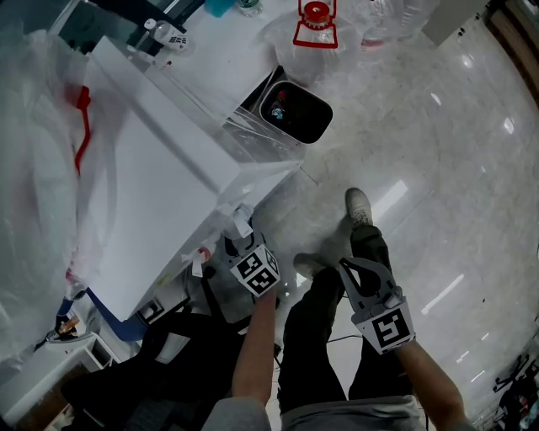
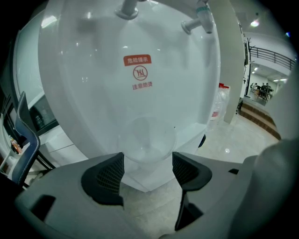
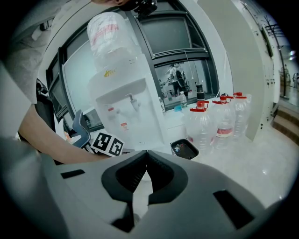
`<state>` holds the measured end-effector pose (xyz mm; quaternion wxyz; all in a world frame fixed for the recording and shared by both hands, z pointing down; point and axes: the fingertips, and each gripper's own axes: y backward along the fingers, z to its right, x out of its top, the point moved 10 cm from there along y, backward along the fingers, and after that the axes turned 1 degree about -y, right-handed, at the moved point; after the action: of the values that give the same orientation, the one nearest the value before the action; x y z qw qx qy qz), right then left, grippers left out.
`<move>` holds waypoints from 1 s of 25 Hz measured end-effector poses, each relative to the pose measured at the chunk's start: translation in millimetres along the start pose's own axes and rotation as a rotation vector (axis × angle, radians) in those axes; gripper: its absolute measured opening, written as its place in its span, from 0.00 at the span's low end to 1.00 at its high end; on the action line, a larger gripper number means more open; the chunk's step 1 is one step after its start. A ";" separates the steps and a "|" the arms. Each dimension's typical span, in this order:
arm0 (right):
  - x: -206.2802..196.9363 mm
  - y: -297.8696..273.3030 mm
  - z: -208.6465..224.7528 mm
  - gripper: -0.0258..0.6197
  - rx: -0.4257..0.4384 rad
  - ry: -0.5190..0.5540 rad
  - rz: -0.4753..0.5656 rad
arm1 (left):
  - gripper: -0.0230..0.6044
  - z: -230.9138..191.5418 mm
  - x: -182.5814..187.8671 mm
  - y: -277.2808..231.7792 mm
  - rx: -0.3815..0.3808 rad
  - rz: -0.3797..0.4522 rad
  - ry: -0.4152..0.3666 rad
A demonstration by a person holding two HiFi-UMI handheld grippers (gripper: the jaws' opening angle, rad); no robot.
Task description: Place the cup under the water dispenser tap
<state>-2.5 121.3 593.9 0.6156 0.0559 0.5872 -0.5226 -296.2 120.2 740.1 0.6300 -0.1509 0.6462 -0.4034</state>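
Now: L gripper (image 2: 147, 157) jaws wide apart, pads not pressing on anything. Clear cup (image 2: 147, 140) stands upright on the drip ledge of the white water dispenser (image 2: 93, 93), just beyond the jaw tips and centred betw. them. Left-hand tap (image 2: 127, 8) and right-hand tap (image 2: 198, 21) are above; cup sits nearer the left-hand one, can't tell if plumb under it. Red warning label (image 2: 138, 72) is on the panel above the cup. R gripper (image 3: 145, 156) is off to the side, jaws together, nothing betw. them. Red-capped bottles (image 3: 201, 121) and dark bin (image 3: 184, 149) stand beside the dispenser.
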 end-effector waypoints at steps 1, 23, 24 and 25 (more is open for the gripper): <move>0.6 0.0 -0.1 0.06 0.000 -0.002 0.002 | 0.53 0.5 -0.2 1.2 -0.003 -0.003 0.002; 95.8 54.3 -19.1 0.06 0.026 -0.003 0.093 | 0.21 10.8 69.8 155.9 -0.248 -0.029 0.010; 103.8 57.6 -21.8 0.06 0.033 -0.004 0.105 | 0.19 11.4 77.4 165.4 -0.258 -0.017 0.010; 112.1 60.9 -24.3 0.06 0.040 -0.004 0.115 | 0.17 12.3 85.4 174.7 -0.267 -0.004 0.010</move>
<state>-1.9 100.3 465.8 0.6444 0.1010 0.5714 -0.4981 -243.7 165.9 558.1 0.6005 -0.2328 0.6968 -0.3156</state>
